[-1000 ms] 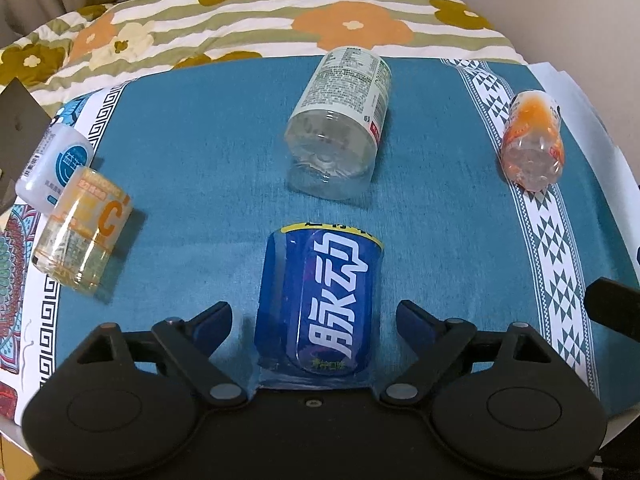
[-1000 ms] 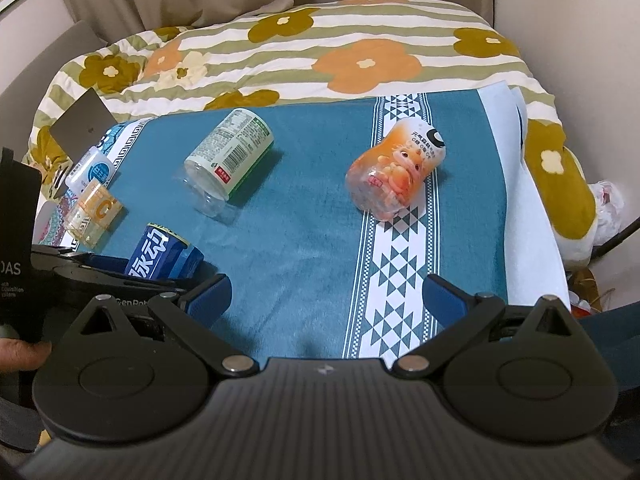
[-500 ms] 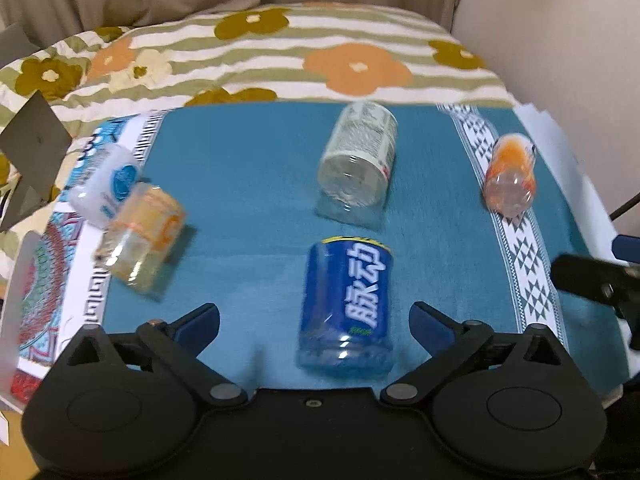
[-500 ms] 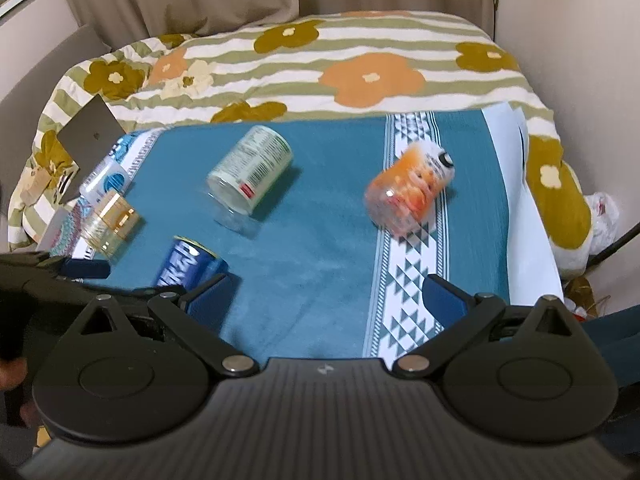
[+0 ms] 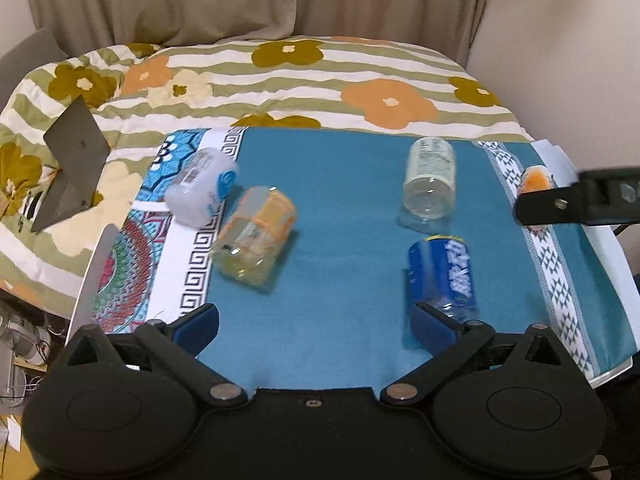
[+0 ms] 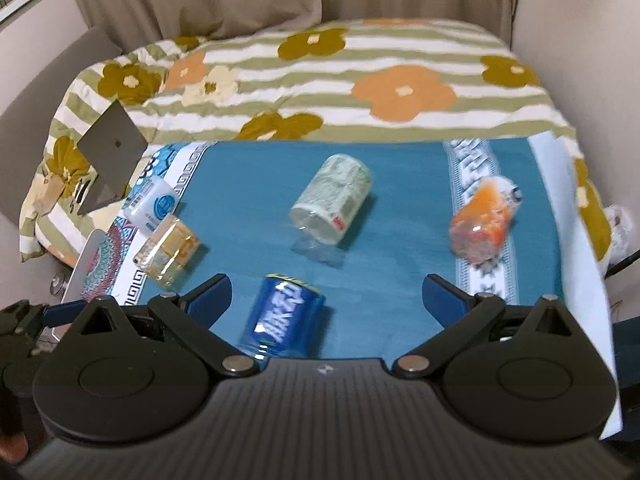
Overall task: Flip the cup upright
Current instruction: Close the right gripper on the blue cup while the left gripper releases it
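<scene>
Several plastic cups lie on their sides on a teal cloth (image 5: 344, 240). The blue cup (image 5: 442, 276) lies by my left gripper's right finger; it also shows in the right wrist view (image 6: 282, 316). A yellow cup (image 5: 254, 236), a white-and-blue cup (image 5: 200, 186), a green-labelled clear cup (image 5: 430, 176) and an orange cup (image 6: 484, 220) lie further off. My left gripper (image 5: 316, 326) is open and empty. My right gripper (image 6: 326, 294) is open and empty, just above the blue cup.
The cloth covers a board on a flower-patterned bed (image 6: 360, 60). A grey card stand (image 5: 72, 160) sits at the left. A wall (image 5: 580, 40) stands at the right. The cloth's edge runs close on the right.
My left gripper has pulled back and up and swung left, leaving the blue cup off to its right. My right gripper has moved left, over the blue cup.
</scene>
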`<state>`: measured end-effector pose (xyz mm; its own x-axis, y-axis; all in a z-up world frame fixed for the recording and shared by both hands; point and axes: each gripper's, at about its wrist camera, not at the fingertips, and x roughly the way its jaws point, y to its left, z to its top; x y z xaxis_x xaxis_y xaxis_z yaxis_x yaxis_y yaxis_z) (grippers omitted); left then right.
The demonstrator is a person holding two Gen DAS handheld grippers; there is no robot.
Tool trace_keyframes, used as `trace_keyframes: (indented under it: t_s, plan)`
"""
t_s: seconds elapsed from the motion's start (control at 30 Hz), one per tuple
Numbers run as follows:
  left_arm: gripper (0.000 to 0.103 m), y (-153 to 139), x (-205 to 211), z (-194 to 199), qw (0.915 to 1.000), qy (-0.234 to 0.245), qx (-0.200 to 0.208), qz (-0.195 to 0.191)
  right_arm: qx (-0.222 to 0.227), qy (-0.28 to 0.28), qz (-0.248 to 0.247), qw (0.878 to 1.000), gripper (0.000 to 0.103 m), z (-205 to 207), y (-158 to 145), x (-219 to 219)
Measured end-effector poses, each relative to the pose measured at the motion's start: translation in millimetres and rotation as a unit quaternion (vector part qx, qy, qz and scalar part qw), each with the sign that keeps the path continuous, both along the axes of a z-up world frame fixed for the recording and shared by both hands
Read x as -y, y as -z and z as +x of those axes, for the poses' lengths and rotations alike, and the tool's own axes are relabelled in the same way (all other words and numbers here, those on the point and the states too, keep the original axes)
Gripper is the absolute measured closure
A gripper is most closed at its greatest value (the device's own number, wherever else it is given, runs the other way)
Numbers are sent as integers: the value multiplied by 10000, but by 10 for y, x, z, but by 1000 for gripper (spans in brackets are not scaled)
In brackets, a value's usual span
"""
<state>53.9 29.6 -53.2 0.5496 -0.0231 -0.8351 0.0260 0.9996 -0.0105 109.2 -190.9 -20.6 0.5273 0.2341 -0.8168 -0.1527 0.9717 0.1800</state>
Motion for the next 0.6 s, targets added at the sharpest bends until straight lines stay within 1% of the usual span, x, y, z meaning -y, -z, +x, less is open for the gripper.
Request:
trace_keyframes:
  t_s: [0.13,0.3,0.4,0.6]
  plan:
    - [0,93,-173,-65,10000,68,-38,16,-604,44,274,9978,0,225,267,-121]
    - [0,261,-331,-108,9998,156,-139,-26,-1227,178,256,9919,0,490,694,-227]
    - [0,346,-413,-105,9996,164,-209,-106,-1585,254,367,9863,0,602,884,-243]
    - [0,415,-512,-48,9990,156,-289,-298,-2117,506,663,9738,0,770,1115,-188]
